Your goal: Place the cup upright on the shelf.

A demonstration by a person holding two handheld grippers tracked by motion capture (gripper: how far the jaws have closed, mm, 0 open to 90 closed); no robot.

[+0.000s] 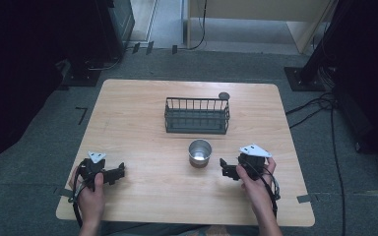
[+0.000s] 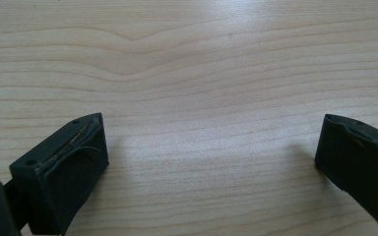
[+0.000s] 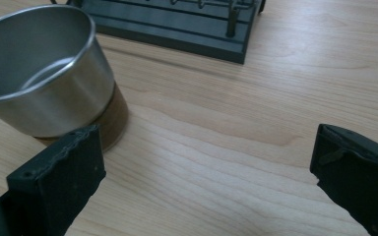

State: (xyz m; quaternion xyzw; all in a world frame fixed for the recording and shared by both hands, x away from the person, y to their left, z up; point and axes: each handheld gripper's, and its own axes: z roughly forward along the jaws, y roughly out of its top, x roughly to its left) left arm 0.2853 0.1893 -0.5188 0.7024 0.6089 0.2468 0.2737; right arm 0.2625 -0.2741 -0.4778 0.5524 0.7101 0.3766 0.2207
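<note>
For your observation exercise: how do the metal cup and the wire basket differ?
The metal cup is round, shiny and solid-walled; the wire basket is rectangular, dark and barred. The cup stands nearer the person, close to the right gripper; the basket sits farther back. Both stand upright and open-topped on the table.

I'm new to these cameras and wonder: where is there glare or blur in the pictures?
High view: dim surroundings, evenly lit light wooden table. Left gripper view: a pale sheen on the wood, soft shadows beside the open left tool. Right gripper view: the shiny steel cup with a brown base reflects light; the dark wire basket looks slightly soft.
</note>
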